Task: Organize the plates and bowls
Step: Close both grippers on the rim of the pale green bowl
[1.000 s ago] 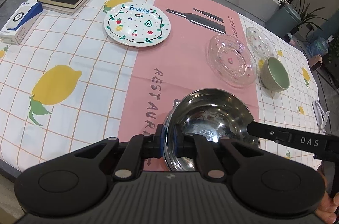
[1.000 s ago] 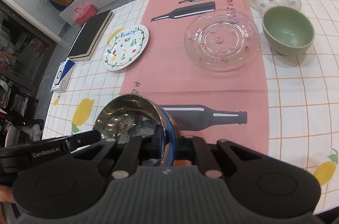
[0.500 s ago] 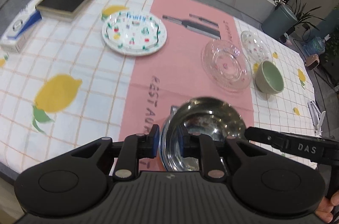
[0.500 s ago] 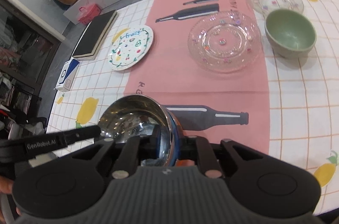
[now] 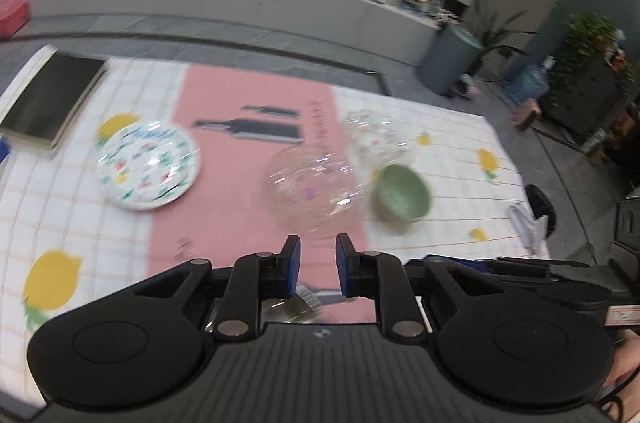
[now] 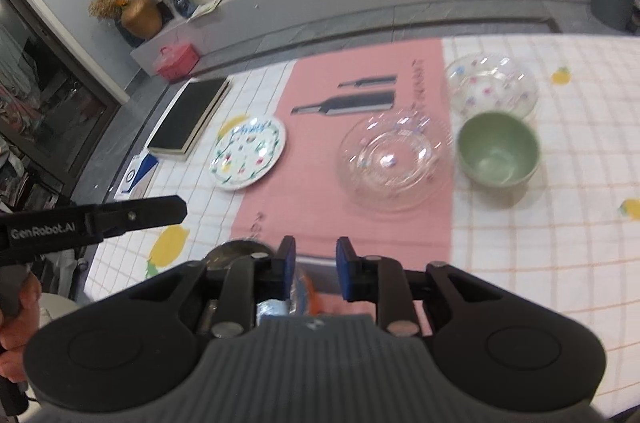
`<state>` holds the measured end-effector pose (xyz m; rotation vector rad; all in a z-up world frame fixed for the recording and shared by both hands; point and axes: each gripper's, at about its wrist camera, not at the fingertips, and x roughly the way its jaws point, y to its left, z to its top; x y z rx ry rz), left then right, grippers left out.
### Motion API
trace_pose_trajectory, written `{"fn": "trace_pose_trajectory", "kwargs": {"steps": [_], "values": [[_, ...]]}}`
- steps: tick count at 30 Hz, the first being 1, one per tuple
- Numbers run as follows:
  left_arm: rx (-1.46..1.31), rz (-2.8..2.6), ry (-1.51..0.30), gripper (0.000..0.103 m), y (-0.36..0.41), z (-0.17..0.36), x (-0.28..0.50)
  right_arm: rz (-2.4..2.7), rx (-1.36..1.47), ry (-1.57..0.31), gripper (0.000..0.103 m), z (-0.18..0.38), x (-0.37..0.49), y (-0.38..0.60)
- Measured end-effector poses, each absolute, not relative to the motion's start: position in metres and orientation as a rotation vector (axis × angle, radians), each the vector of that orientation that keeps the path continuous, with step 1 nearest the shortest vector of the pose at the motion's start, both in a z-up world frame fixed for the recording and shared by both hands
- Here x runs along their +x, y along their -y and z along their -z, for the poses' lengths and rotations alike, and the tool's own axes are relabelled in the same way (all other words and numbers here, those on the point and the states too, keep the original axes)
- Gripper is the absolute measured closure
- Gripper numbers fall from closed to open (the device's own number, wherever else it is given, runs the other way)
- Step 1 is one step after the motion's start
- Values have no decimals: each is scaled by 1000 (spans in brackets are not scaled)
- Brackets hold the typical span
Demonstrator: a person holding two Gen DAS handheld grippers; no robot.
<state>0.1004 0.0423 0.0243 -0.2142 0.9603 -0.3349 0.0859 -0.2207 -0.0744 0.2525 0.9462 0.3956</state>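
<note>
Steel bowl (image 6: 234, 251) sits on the tablecloth (image 6: 560, 223) just below and left of the right gripper (image 6: 316, 265), and under the left gripper (image 5: 317, 265), mostly hidden. Both grippers' jaws have just been opening; each pair stands slightly apart with nothing between the pads. Ahead of the claws lie a clear glass plate (image 6: 394, 163), a green bowl (image 6: 498, 153) to its right, a small glass dish (image 6: 492, 89) beyond, and a painted plate (image 6: 248, 153) to the left.

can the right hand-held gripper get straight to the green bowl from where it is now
Probably yes. The right hand-held gripper is open with nothing between its pads, and bare tablecloth lies between it and the green bowl. The clear glass plate sits beside the bowl, off that path.
</note>
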Motion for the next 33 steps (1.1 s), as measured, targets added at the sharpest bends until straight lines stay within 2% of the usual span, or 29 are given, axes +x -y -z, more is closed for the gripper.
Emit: {"fn": "trace_pose_trajectory", "kwargs": {"steps": [6, 12, 23, 33], "values": [[-182, 431, -971, 82, 15, -27, 127, -312, 251, -921, 79, 67, 101, 264], [-219, 470, -1034, 82, 56, -4, 164, -217, 292, -920, 79, 74, 122, 315], [-191, 443, -1182, 82, 110, 65, 239, -130, 384, -1012, 79, 130, 182, 366], [-155, 358, -1272, 78, 120, 122, 286, -106, 429, -1106, 79, 182, 237, 373]]}}
